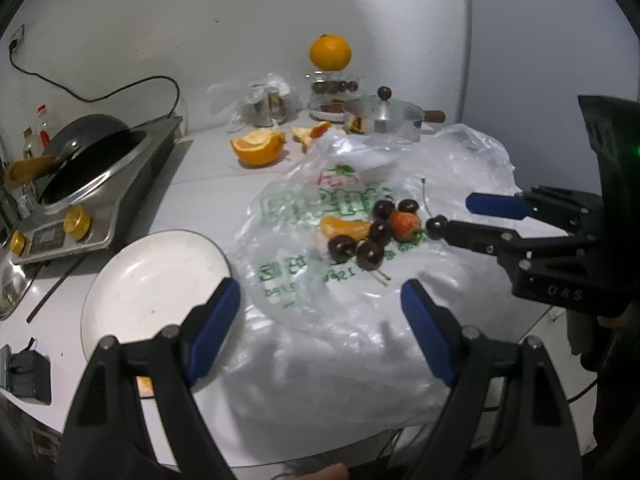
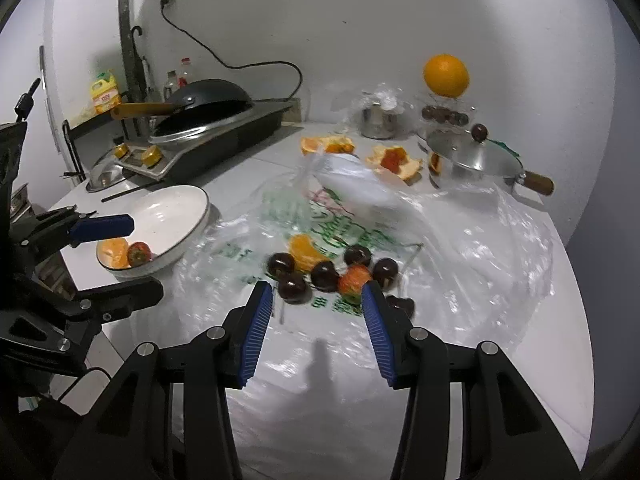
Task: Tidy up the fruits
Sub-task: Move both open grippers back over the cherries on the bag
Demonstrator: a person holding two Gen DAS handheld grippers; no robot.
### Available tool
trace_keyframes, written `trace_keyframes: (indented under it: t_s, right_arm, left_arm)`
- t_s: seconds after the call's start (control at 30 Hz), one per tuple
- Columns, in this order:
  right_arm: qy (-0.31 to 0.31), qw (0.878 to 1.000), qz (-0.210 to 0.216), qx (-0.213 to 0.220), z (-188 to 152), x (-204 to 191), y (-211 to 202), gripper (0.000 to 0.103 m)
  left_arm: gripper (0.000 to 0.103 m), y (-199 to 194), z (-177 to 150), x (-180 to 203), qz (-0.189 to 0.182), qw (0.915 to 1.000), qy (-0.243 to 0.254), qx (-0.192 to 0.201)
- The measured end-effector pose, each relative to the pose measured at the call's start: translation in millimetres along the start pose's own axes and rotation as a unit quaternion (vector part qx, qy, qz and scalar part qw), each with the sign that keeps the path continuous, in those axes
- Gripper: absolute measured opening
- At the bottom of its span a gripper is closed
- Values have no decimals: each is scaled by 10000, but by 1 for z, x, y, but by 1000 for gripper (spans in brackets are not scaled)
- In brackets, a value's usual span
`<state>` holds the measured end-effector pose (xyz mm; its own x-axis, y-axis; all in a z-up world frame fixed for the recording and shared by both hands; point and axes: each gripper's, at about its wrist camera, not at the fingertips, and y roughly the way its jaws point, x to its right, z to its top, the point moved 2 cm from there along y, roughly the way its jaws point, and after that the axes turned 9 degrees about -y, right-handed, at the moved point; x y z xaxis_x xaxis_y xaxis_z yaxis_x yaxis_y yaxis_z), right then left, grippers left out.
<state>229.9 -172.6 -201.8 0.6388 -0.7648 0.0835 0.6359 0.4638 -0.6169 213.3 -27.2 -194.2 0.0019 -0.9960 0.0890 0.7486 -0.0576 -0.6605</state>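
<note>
Looking along the left gripper (image 1: 320,308), I saw its two blue pads standing wide apart with nothing between them, above the near edge of the clear plastic bag (image 1: 360,320) spread over the worktop (image 1: 200,184). The bag probably served as a mat, so the loose fruit stayed together. On it lay a group of dark cherries (image 1: 370,240), one strawberry (image 1: 406,225) and an orange segment (image 1: 346,227), all close to each other. The white plate (image 1: 152,280) stood just left of the bag, near this gripper, likely as the place where the fruit should go. The right gripper (image 1: 452,216) came in from the right side, and a cherry seemed to sit at the tip of its lower finger; whether it was touching I could not tell. Further back were orange halves (image 1: 258,146), a lidded pot (image 1: 382,118) and a whole orange (image 1: 330,52) on a stand.

In the right wrist view, the right gripper (image 2: 318,296) had its pads moderately apart and empty, pointing down toward the cherries (image 2: 324,274) and the strawberry (image 2: 354,278), which lay just beyond the fingertips. It seemed to be aiming for the next piece. The plate (image 2: 192,204) at the left already held an orange piece (image 2: 114,252) and a strawberry (image 2: 139,253), so the sorting was partly done. The left gripper (image 2: 132,256) waited open beside that plate.
</note>
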Motion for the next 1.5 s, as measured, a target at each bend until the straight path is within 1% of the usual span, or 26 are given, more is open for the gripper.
trace_keyframes:
  t_s: [0.23,0.33,0.4,0.43,0.67,0.97,1.37,1.5]
  right_arm:
    - [85,9999,61,-84,-9,8,12,48]
    - [70,9998,109,-135,-9,4,21,43]
    - [68,9998,107,-167,-9,3,26,37]
    - [69,9997,113,-194,-8,2,30,37]
    - [19,9989,176,-431,-5,-6,54,36]
    - [-172,9971,117,-737,-3,-16,75,36]
    - [-318,9955,111,-890,4,-29,94,36]
    - [-345,9949,37,-946,5,-31,100,35]
  left_arm:
    - [84,11,0,9,-7,9999,65,-105]
    - [84,15,1,7,14,9999,55,-145]
    - [84,18,2,3,28,9999,34,-165]
    - [84,19,2,1,36,9998,24,-172]
    - [84,27,2,-17,62,9997,-117,-218]
    - [84,33,-1,-35,-6,9993,-265,-255]
    - [84,31,-6,-51,-51,9991,-341,-243]
    - [84,31,-7,-55,-50,9990,-368,-228]
